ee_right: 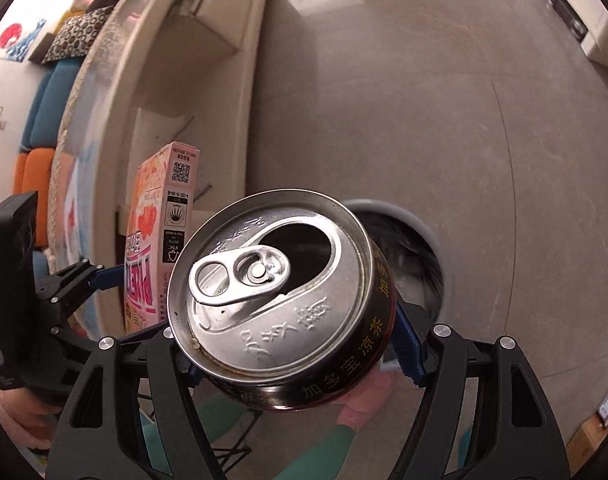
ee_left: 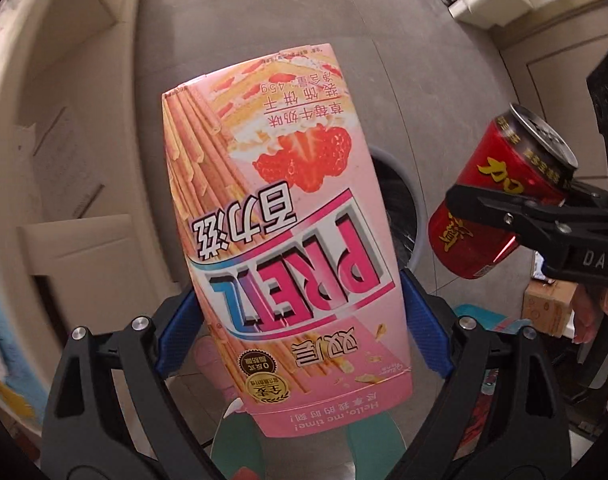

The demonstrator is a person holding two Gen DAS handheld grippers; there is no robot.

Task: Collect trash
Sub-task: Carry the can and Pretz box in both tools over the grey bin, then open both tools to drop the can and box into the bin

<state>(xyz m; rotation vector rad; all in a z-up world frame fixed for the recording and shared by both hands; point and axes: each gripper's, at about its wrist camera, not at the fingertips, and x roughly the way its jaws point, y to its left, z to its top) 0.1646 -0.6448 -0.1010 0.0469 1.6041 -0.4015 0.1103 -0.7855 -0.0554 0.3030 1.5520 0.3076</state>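
Left gripper (ee_left: 300, 312) has its fingers clamped on the pink Pretz box (ee_left: 280, 240), right gripper (ee_right: 300, 348) squeezes the opened red can (ee_right: 282, 300). Both hang over the grey bin (ee_right: 427, 232) on the floor, presumably lined up for dropping.

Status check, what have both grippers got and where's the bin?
Left gripper clamps pink snack box. Right gripper clamps red can. Bin below, nothing blocking.
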